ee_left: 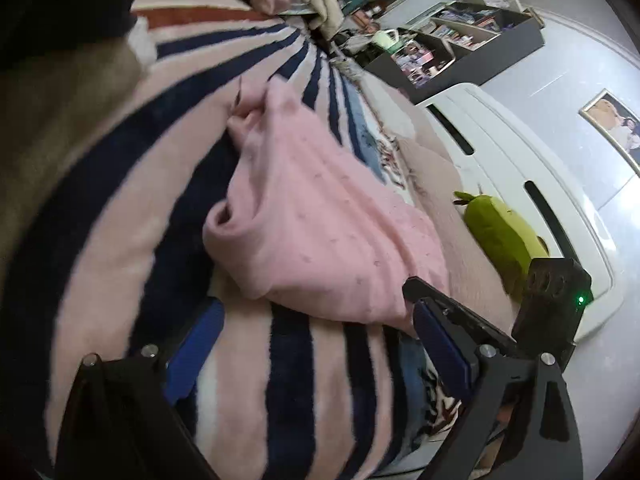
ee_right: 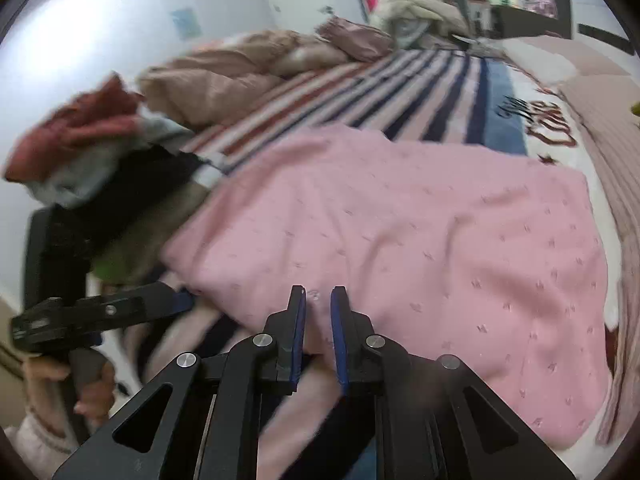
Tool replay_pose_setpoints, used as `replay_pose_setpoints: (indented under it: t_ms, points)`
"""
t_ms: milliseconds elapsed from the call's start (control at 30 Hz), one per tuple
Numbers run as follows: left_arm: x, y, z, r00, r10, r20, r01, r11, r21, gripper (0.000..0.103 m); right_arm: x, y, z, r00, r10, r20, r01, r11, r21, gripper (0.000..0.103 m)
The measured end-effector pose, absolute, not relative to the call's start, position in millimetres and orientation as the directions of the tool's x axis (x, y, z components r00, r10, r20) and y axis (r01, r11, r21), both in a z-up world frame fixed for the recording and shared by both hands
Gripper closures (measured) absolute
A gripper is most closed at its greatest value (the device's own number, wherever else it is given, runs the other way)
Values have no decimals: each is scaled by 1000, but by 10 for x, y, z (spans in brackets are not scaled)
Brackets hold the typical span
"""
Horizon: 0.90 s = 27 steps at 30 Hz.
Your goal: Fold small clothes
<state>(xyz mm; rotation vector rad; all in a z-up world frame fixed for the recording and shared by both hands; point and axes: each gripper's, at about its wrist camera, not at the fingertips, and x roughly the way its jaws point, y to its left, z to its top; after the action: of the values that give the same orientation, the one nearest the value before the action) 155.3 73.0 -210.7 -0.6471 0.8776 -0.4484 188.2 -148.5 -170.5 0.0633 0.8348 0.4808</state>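
The left claw (ee_left: 316,324) is spread wide, its blue-padded fingers (ee_left: 192,344) low over the striped blanket (ee_left: 120,208) with nothing between them; it sits just short of the near edge of the pink garment (ee_left: 320,232), one finger to either side of that edge. In the right wrist view the same left claw (ee_right: 176,300) shows at the garment's left corner, held level and pointing in toward the cloth, with the person's left hand (ee_right: 92,384) wrapped around its handle below. The right claw (ee_right: 318,292) is narrowed to a slim gap, tilted down over the near hem of the pink garment (ee_right: 400,240); its fingertips overlap the hem, but whether cloth is pinched between them cannot be told. The garment is a pale pink knit dotted with small woven marks, lying mostly flat on the bed, its far end bunched into a rolled cuff or opening in the left wrist view. Beyond the garment the blanket (ee_right: 400,88) carries navy, pink and rust stripes and a blue band with dark lettering (ee_right: 536,116) that is too blurred to read. Left of the garment lies a heap of clothes (ee_right: 80,152) in red, grey and black. To its far side in the left wrist view a green plush toy (ee_left: 500,236) rests against the white headboard (ee_left: 520,184), with a framed picture (ee_left: 616,128) on the wall above it.
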Motion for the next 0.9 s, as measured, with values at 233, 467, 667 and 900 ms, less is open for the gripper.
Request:
replay_pose_setpoints:
  t_ms: [233,467,667,900]
  points:
    - [1860,547,-2140,605,-573,-554,105,746,-657,12,1815,-1479,-1820,545,440,-714,-380,888,257,98]
    - [2185,496,-2214,625,-517,-585,76,786,-613,84,1943,-1526,-1903,582,365,-727,-326,923,202,98]
    - [2154,150,-1699,667,-486,-565,260,862,-435,87,1840,-1661,-1756,612,415,-673,-373,902,216,77]
    - [2295,-735,-1236,578,-579,-575,543,799,-258,88,1621,-2554,-1319,759,356,-545,-247,932,265,43]
